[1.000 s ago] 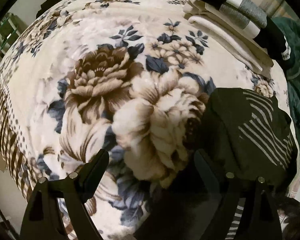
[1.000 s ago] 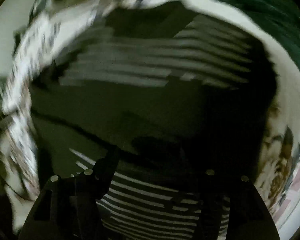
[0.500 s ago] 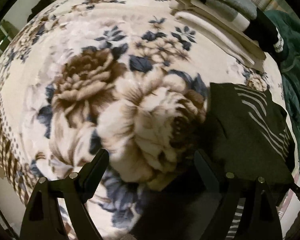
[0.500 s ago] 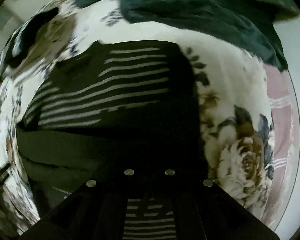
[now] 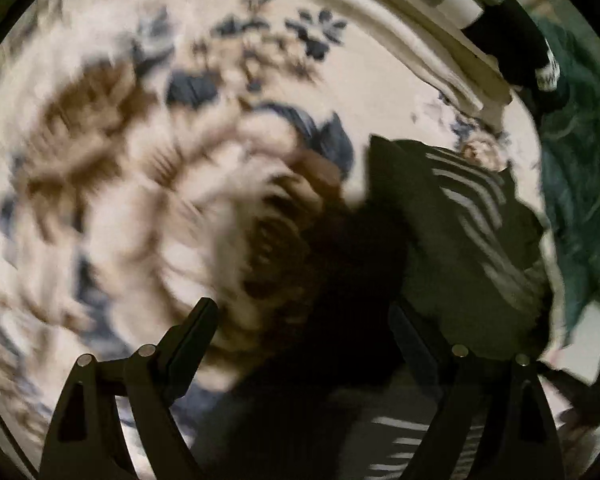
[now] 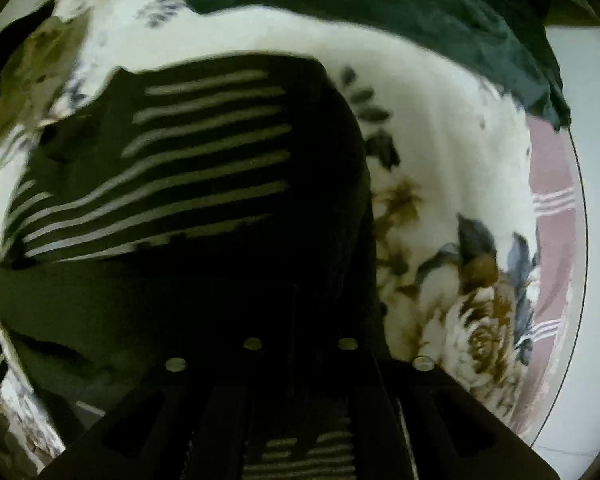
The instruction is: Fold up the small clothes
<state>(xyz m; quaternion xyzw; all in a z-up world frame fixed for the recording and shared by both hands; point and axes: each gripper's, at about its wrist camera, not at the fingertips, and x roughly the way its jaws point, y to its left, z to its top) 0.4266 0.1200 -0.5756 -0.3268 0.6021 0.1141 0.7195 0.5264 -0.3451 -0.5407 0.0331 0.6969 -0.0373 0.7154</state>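
Dark striped knit garment [image 6: 204, 184] lies on the floral fleece blanket [image 5: 148, 184], stripes running 9-to-3. Right gripper [image 6: 300, 312] pinched together on its near edge. Left gripper [image 5: 300, 328] gapes wide, empty; garment lies at its 2 o'clock.

right claw [image 6: 300, 364] has clamped shut on the striped garment [image 6: 204, 160].

Motion blur smears the floral blanket [image 5: 148, 184]; the right tool's [image 6: 300, 320] tips vanish in the dark striped garment [image 6: 204, 168].
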